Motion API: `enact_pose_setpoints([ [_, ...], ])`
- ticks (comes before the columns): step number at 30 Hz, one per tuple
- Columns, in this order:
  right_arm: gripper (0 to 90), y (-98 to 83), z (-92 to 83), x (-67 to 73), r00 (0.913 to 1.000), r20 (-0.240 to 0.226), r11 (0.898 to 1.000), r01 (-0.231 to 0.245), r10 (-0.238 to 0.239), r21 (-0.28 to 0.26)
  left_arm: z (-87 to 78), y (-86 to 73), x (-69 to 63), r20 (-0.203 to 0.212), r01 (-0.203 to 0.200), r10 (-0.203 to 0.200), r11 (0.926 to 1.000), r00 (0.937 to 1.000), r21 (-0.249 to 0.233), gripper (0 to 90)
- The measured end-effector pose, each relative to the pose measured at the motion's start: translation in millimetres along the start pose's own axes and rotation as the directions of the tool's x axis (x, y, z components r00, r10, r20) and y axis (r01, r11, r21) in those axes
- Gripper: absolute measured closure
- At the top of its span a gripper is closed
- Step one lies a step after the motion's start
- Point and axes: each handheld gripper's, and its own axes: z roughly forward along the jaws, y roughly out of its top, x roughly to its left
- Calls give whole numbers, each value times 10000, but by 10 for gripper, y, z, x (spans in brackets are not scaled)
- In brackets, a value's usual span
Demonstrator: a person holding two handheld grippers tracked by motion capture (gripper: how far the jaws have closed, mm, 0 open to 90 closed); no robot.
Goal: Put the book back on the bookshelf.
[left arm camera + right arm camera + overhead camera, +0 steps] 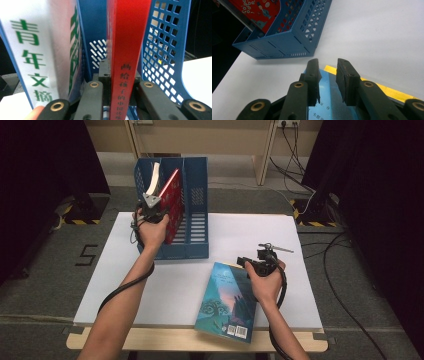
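Observation:
A red book (pixel 172 202) stands tilted in the middle slot of a blue file rack (pixel 196 220). My left gripper (pixel 161 212) is shut on its spine. In the left gripper view the black pads press both sides of the red spine (pixel 127 50), with the left gripper (pixel 121 73) low in the rack (pixel 165 50). A white magazine (pixel 32 50) leans in the slot beside it. A blue-covered book (pixel 227 302) lies flat near the front edge. My right gripper (pixel 328 62) hovers open over the far end of that book (pixel 329 97), nothing between its pads.
The rack (pixel 287 47) stands at the back left of the white tabletop (pixel 240 230). The blue book overhangs the table's front edge slightly. Cables trail across the floor at the right. Bare tabletop lies right of the rack.

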Motion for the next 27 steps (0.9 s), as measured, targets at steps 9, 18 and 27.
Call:
enact_pose_setpoints([
  [9,722,16,-16,-2,10000,4,10000,54,-54,-47,29,47,-56,-642,164,-205,9979,9977,-630,797],
  [18,722,18,-21,-13,10000,8,10000,3,-3,0,114,3,-76,-1292,391,-467,9974,9905,-606,795],
  [27,721,21,-28,-8,10000,-27,10000,65,-65,-35,106,-22,-71,-1572,652,-709,9970,9850,-412,785],
])
